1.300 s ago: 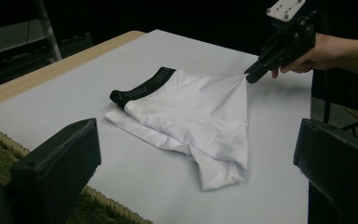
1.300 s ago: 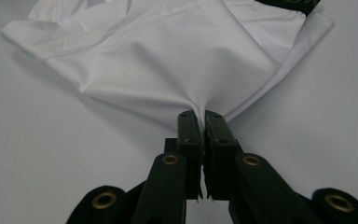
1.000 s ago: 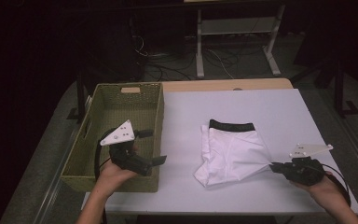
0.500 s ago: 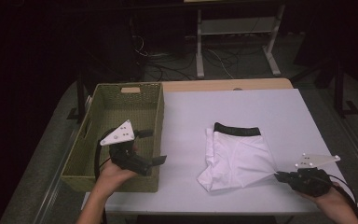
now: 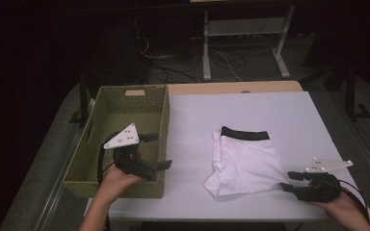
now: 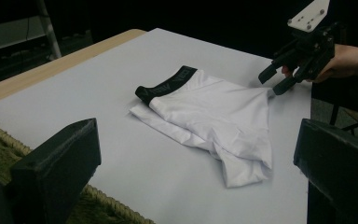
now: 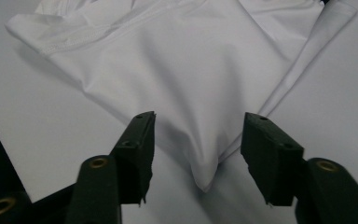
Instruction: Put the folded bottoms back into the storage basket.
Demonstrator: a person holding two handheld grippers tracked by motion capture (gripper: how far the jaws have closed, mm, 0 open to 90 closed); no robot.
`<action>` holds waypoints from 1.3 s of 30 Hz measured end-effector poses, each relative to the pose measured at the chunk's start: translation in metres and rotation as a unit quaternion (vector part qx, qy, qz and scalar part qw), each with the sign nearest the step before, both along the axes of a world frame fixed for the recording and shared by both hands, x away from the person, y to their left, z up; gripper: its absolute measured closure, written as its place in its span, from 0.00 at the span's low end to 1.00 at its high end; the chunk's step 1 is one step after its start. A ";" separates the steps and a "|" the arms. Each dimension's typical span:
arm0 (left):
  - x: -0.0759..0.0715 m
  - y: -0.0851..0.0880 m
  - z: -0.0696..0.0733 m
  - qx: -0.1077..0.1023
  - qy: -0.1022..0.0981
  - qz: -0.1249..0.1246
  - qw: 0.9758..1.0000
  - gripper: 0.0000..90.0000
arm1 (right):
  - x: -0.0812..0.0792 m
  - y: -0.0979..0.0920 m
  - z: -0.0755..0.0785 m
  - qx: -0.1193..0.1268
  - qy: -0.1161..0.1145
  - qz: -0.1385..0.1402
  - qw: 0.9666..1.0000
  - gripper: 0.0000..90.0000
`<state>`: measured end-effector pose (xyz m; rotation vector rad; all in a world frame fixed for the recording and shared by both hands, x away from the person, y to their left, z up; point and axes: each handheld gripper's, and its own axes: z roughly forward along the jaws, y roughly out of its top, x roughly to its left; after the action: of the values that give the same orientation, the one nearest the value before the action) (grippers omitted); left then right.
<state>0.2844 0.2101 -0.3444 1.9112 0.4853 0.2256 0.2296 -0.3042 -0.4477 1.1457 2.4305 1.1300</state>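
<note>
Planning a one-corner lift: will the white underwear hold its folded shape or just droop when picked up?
Probably droop: the white underwear lies in soft folds with a limp corner between the right gripper's open jaws, which have just been opening. It looks thin and light. The black waistband seems thicker, so that edge may sag less.

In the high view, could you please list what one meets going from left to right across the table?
Woven basket → left gripper → white boxer shorts with a black waistband → right gripper.
</note>
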 end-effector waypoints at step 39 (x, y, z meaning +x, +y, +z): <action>0.007 -0.044 0.019 0.004 0.017 0.001 1.000 0.01 | 0.016 0.008 0.003 0.021 -0.029 -0.022 0.999 0.00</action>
<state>0.2915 0.1663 -0.3254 1.9259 0.5104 0.1969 0.2454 -0.2958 -0.4448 1.1552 2.3381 1.1886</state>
